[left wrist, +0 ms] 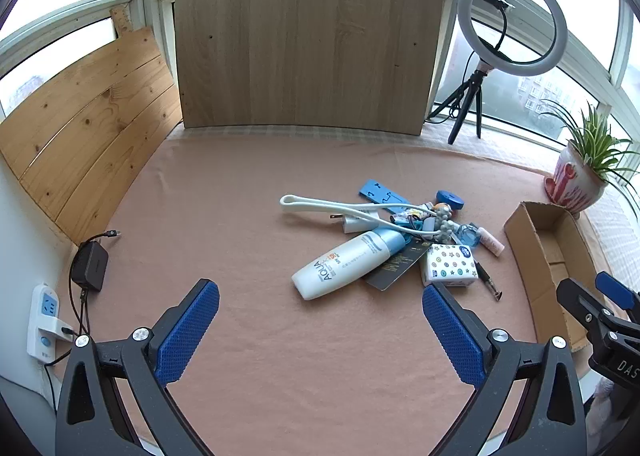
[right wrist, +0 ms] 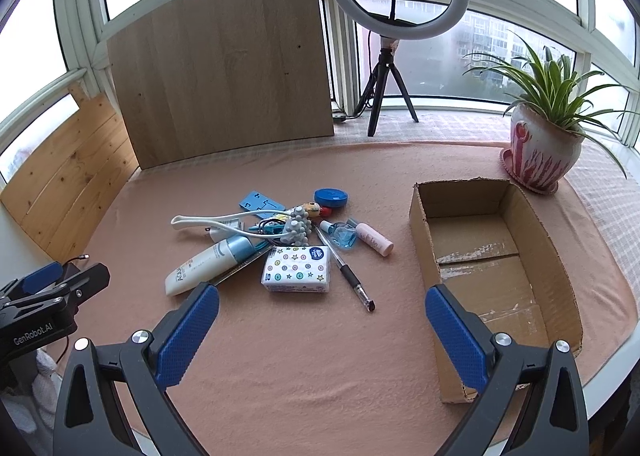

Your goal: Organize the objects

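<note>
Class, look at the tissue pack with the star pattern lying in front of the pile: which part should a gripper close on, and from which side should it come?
Grip the tissue pack across its short width, coming from above. It lies flat, its near edge is free, and the open right gripper is nearest. The pen runs close along one side, so a finger placed there should mind it.

I see a pink-clothed table [right wrist: 304, 356]: clutter pile [right wrist: 276, 244] ahead-left of right tool, cardboard box [right wrist: 560, 268] ahead-right, plant pot [right wrist: 540, 152] beyond.

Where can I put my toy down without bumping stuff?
Bare cloth lies between the wooden boards and the bottle, and in front of both open grippers. The cardboard box is empty too. It's crowded around the tissue pack.
</note>
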